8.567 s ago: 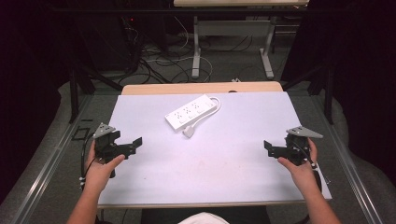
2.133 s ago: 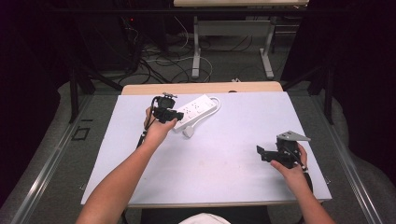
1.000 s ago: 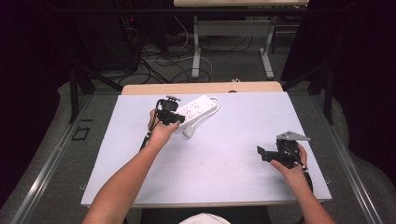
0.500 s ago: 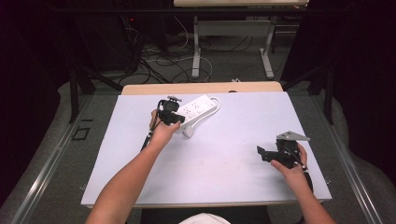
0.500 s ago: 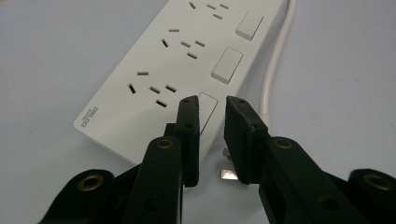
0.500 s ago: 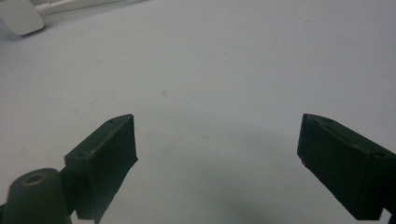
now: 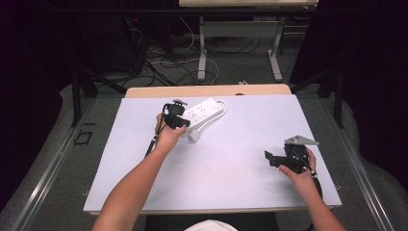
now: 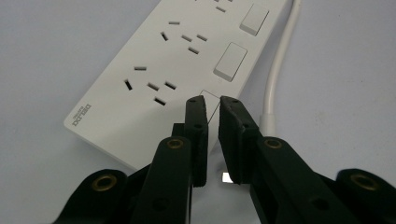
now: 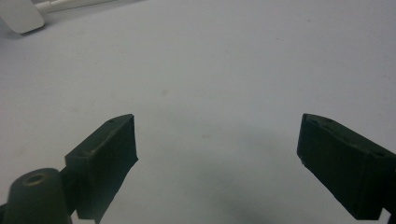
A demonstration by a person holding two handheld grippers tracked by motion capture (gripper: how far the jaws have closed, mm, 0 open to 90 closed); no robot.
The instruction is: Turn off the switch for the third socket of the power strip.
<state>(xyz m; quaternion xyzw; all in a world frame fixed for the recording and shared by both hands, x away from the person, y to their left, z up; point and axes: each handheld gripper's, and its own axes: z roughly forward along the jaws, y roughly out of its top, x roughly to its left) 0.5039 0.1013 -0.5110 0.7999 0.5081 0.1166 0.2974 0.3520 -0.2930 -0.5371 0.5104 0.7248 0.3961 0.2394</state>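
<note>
Left gripper (image 8: 211, 100): black jaws, brass-coloured screw bushings, thin black cable. Right gripper (image 7: 269, 159): black body, grey three-cornered plate on top, lower right. Forearms bare, no sleeves.

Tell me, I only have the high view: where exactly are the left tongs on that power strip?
Observer: The left gripper view puts the left tongs at the end switch of the power strip, nearest its branded end.
Operator: Open or shut?
Observer: Shut to a thin slit, gripping nothing.
Operator: And the right tongs?
Observer: The right tongs are wide open over the bare table.
</note>
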